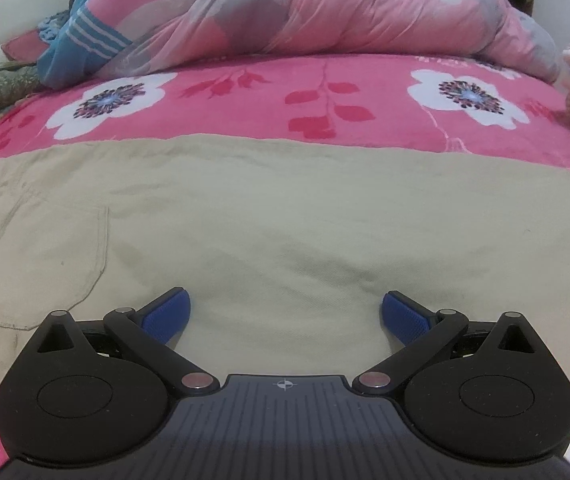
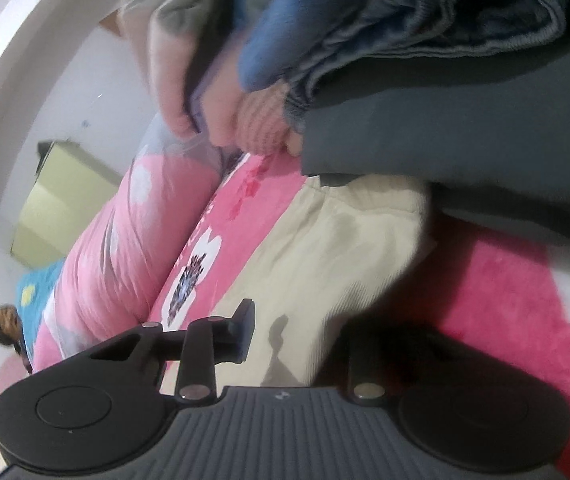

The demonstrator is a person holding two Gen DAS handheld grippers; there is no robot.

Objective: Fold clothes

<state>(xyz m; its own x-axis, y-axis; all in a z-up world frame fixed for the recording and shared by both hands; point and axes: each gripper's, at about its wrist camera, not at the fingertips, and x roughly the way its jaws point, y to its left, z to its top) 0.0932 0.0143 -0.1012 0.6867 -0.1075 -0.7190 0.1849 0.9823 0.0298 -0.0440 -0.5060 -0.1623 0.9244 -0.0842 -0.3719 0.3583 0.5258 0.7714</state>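
Beige trousers (image 1: 269, 216) spread flat on pink floral bedsheet (image 1: 325, 92)
Left hand-held gripper (image 1: 285, 314) released over trousers; right hand-held gripper (image 2: 285, 336) state unclear, near clothes pile (image 2: 465, 80)

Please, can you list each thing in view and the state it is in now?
Beige trousers: spread flat on the bed.
Pink quilt: bunched up behind.
Clothes pile: folded, stacked.
Left gripper: fingers open, empty.
Right gripper: one finger hidden by the trousers, state unclear.

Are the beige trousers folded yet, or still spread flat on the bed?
Spread flat. The beige trousers lie smooth across the pink sheet, pocket showing, no fold visible. The open left gripper hovers over them.
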